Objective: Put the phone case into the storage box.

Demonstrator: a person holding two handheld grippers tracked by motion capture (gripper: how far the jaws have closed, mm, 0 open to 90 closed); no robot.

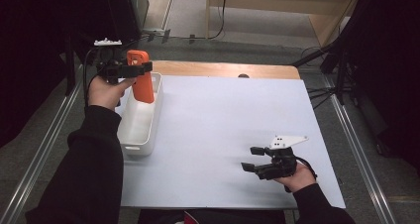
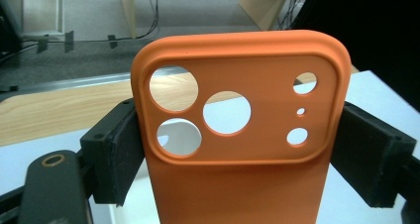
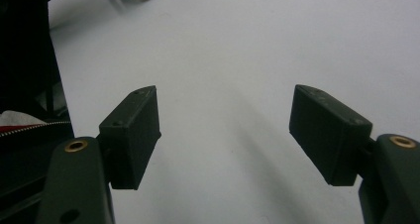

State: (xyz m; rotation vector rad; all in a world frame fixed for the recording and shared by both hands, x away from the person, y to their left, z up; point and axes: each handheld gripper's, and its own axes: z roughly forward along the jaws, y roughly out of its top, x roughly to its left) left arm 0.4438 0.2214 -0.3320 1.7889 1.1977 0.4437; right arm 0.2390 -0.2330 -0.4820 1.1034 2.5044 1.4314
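An orange phone case (image 1: 141,75) hangs upright over the far end of a white bin (image 1: 141,116), with my left gripper (image 1: 140,68) shut on its sides. In the left gripper view the orange phone case (image 2: 237,135) shows its camera cut-outs, and both pads press its edges. My right gripper (image 1: 253,159) stands open near the table's front right, just above the white table top (image 1: 223,115). In the right gripper view my right gripper (image 3: 225,135) has nothing between its fingers.
The white bin lies lengthwise along the table's left edge. A wooden strip (image 1: 223,69) runs along the table's far edge. Stands and cables crowd the floor at the right (image 1: 337,80). A light wooden shelf (image 1: 282,1) stands beyond the table.
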